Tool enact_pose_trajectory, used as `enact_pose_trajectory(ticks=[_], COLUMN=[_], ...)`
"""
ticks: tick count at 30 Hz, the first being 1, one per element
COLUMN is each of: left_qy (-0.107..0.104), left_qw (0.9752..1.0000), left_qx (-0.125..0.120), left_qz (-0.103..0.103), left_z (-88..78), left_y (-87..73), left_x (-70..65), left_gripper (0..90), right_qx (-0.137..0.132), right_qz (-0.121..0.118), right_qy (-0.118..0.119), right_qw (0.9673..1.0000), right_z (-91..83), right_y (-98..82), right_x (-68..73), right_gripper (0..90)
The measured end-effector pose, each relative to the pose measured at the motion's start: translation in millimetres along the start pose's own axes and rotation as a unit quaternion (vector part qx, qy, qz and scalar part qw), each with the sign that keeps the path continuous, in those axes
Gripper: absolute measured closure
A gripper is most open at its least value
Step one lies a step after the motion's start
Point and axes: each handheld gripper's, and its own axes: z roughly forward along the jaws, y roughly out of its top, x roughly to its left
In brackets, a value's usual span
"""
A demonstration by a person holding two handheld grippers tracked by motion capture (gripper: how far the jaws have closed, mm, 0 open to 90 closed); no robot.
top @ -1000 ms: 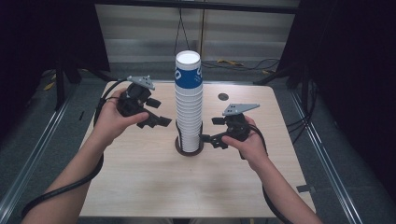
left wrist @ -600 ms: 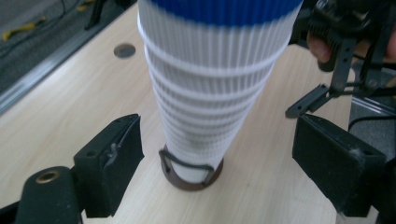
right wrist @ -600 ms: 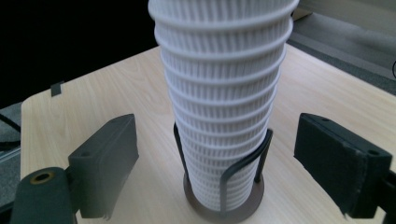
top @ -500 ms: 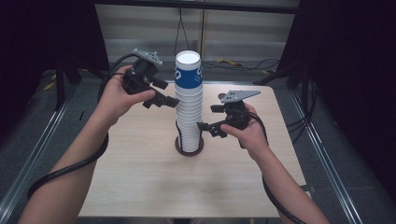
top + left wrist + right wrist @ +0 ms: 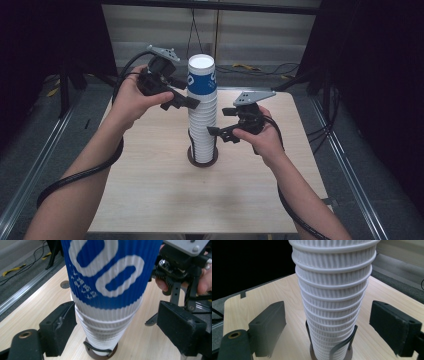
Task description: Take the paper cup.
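Note:
A tall stack of white ribbed paper cups (image 5: 202,132) stands in a dark ring holder (image 5: 202,159) at the table's middle. Its top cup (image 5: 201,80) is blue with white marks. My left gripper (image 5: 186,93) is raised beside that top cup; in the left gripper view it (image 5: 120,327) stands open with the blue cup's (image 5: 107,272) lower edge between the jaws. My right gripper (image 5: 220,122) reaches the stack from the right at mid height. It (image 5: 332,327) is open, and the white stack (image 5: 332,297) rises between its pads with gaps on both sides.
The wooden table (image 5: 150,195) carries a small round grommet (image 5: 65,284) behind the stack. Metal floor rails (image 5: 30,170) run along both sides, and cables (image 5: 260,67) lie beyond the far edge. A thick cable (image 5: 80,175) trails under the left forearm.
My left gripper rose from low at the table's left and moved right to straddle the top cup. My right gripper shifted slightly up and in toward the stack.

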Motion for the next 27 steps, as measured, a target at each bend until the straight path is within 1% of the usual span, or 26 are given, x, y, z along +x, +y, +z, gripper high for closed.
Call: enact_pose_trajectory(ticks=[2, 3, 5, 8, 10, 15, 16, 21, 22, 23, 24, 25, 27], left_qy=[0.001, 0.003, 0.000, -0.008, -0.009, -0.010, -0.013, -0.015, -0.017, -0.014, -0.014, -0.014, -0.015], left_qw=[1.0000, 0.9999, 0.9999, 0.9994, 0.9993, 0.9990, 0.9987, 0.9985, 0.9986, 0.9987, 0.9987, 0.9987, 0.9988], left_qx=[-0.005, -0.012, -0.012, -0.031, -0.033, -0.043, -0.049, -0.052, -0.049, -0.048, -0.048, -0.049, -0.046], left_qz=[0.001, -0.005, -0.007, -0.013, -0.015, -0.013, -0.012, -0.009, -0.007, -0.005, -0.005, -0.005, -0.002], left_z=[0.6, 1.7, 2.3, 4.6, 5.3, 6.2, 6.4, 6.4, 6.5, 7.5, 7.5, 9.2, 10.2], left_y=[1.8, 4.1, 5.0, 7.7, 9.0, 11.2, 12.6, 17.4, 19.4, 21.7, 21.7, 23.7, 24.8], left_x=[1.3, 3.8, 5.0, 8.2, 8.6, 8.5, 8.5, 7.3, 7.2, 6.8, 6.8, 6.4, 6.8], left_gripper=[15.8, 15.8, 15.8, 15.8, 15.8, 15.8, 15.7, 15.7, 15.7, 15.8, 15.9, 15.9, 16.0], right_qx=[-0.002, -0.003, -0.003, -0.006, -0.007, -0.009, -0.010, -0.015, -0.016, -0.019, -0.019, -0.022, -0.026], right_qz=[0.001, 0.003, 0.004, 0.006, 0.005, 0.000, 0.000, 0.000, 0.000, -0.003, -0.003, -0.004, -0.003], right_qy=[-0.001, -0.001, -0.001, 0.001, 0.002, 0.002, 0.001, 0.000, 0.000, -0.006, -0.006, -0.008, -0.006], right_qw=[1.0000, 1.0000, 1.0000, 1.0000, 1.0000, 1.0000, 1.0000, 0.9999, 0.9999, 0.9998, 0.9998, 0.9997, 0.9996], right_z=[-0.2, 0.2, 0.3, 2.3, 3.6, 6.0, 6.1, 6.2, 6.1, 5.9, 5.9, 6.3, 7.0], right_y=[0.9, 1.5, 1.8, 3.1, 4.1, 9.5, 10.7, 16.0, 18.0, 23.1, 23.1, 27.6, 31.2], right_x=[-0.8, -2.2, -2.6, -2.9, -2.3, -0.4, -0.1, -1.2, -1.4, -1.9, -1.9, -2.6, -2.9], right_gripper=[13.0, 13.0, 13.0, 13.0, 13.0, 13.0, 13.0, 13.0, 13.0, 12.9, 12.9, 12.8, 12.6])
